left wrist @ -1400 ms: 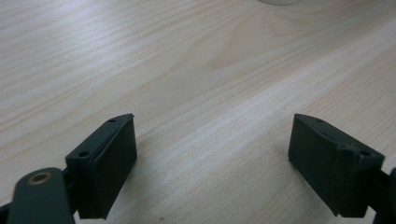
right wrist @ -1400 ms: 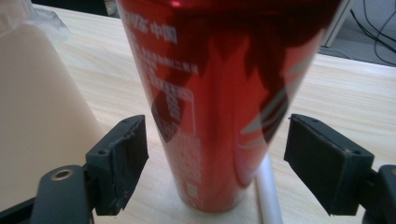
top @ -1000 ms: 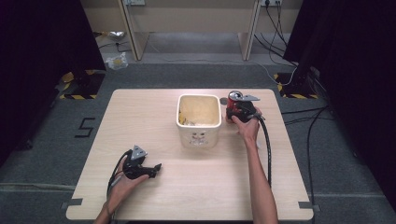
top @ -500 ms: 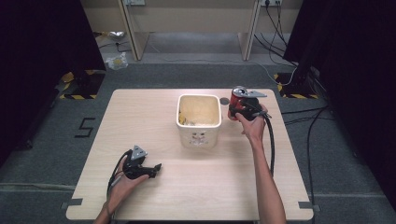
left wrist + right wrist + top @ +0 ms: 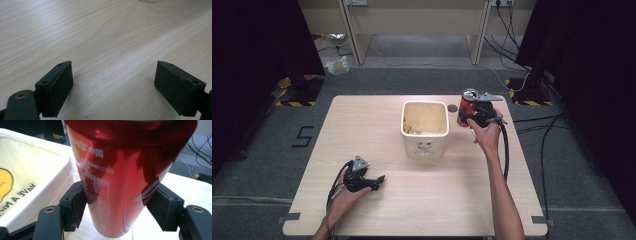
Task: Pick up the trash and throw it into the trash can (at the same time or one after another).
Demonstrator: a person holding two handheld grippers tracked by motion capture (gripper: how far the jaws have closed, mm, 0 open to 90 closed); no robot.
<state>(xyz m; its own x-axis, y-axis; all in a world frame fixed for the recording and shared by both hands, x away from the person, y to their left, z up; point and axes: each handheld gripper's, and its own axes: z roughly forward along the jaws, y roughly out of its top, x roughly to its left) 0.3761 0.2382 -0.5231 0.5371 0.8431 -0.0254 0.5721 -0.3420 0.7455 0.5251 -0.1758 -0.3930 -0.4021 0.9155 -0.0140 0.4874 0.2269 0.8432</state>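
The red can (image 5: 468, 106) is pinched by the right gripper (image 5: 472, 116) at about one o'clock on the bench (image 5: 362, 125), just beside the right wall of the cream bin (image 5: 425, 127), which stands near the middle. In the right gripper view the two black pads (image 5: 75, 208) are pressed against the lower body of the can (image 5: 120, 180) from either side, and the grip is taken low, probably so that the can is kept upright and its top is left clear of the gripper. The can appears to be raised off the wood, its base being seen above the bench surface, and it is held close to the bin rim (image 5: 50, 182), so a drop into the bin is judged to be the step in hand. The can is seen as a glossy red cylinder with a silver top, white print, a small panel of fine text and a white swoosh near the bottom; dark reflections are carried across its side. Whether it is full or empty cannot be told. Something pale is seen lying inside the bin. Over at seven o'clock, the left gripper (image 5: 374, 182) is rested low over the bench, well apart from the bin, with its jaws spread wide and nothing between them, as is shown in the left gripper view (image 5: 113, 82); it is judged to be parked out of the way.
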